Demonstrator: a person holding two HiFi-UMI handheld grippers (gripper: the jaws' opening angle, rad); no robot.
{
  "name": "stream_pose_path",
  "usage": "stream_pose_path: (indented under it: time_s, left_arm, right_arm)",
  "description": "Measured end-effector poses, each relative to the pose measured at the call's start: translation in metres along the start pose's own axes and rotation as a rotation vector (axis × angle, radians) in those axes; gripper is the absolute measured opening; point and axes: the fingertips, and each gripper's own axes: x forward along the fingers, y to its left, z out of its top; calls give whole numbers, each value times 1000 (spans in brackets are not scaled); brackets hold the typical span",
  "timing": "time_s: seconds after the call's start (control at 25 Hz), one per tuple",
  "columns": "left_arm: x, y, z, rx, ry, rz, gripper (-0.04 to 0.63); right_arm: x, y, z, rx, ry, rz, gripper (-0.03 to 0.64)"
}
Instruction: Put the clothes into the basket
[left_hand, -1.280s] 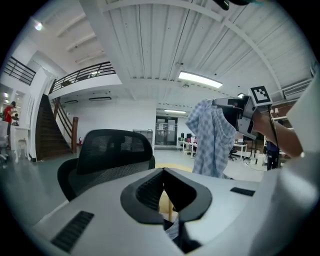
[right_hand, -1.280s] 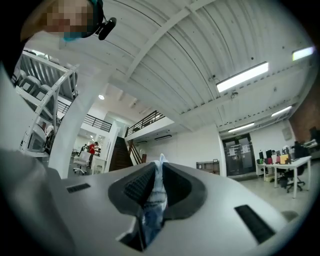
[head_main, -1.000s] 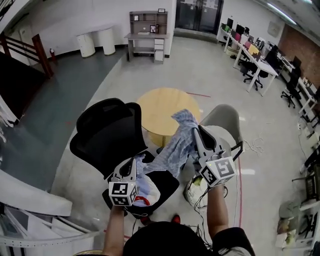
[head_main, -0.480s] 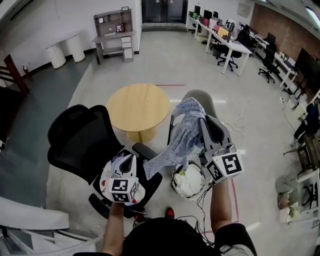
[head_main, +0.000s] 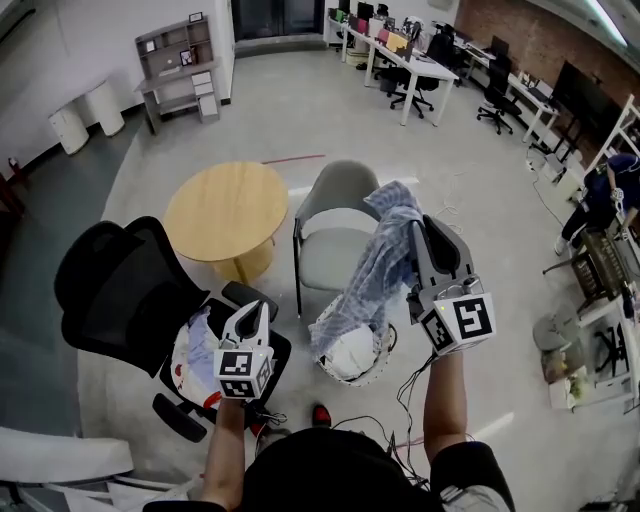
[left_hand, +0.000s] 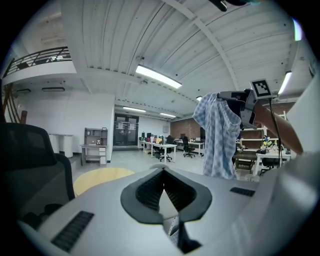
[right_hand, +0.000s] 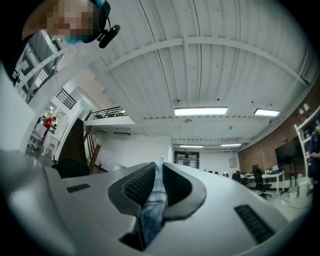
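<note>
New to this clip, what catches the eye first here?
A blue checked shirt hangs from the right tool, which is shut on its top, with its lower end at the white basket on the floor by the grey chair. The left tool is shut and empty beside a black office chair with more clothes heaped on its seat.
</note>
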Motion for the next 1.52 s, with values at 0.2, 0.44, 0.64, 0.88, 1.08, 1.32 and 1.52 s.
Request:
stream_pose_path:
  time_s: [0.2, 0.44, 0.64, 0.88, 1.08, 1.32, 1.52]
  left_arm:
    - [23, -41, 0, 14, -2, -64, 8]
    - [40, -69, -7, 23, 20, -97, 6]
    - [51, -82, -18, 30, 46, -95, 6]
    - [55, -84, -31, 45, 80, -86, 6]
    - [66, -87, -48, 49, 116, -95, 6]
    - [85, -95, -74, 36, 171, -114, 6]
    - [95, -101, -111, 22, 243, -134, 8]
  right_arm:
    - [-26, -33, -17, -12, 39, -51, 63]
    - [-41, -52, -43, 6, 84, -58, 64]
    - [-47, -53, -103, 62, 185, -32, 63]
    - [-58, -34, -175, 125, 301, -10, 64]
    - [-71, -24, -226, 180, 376, -17, 64]
    - [-86, -19, -283, 226, 473, -23, 64]
    - [-106, -11, -341, 264, 568, -30, 64]
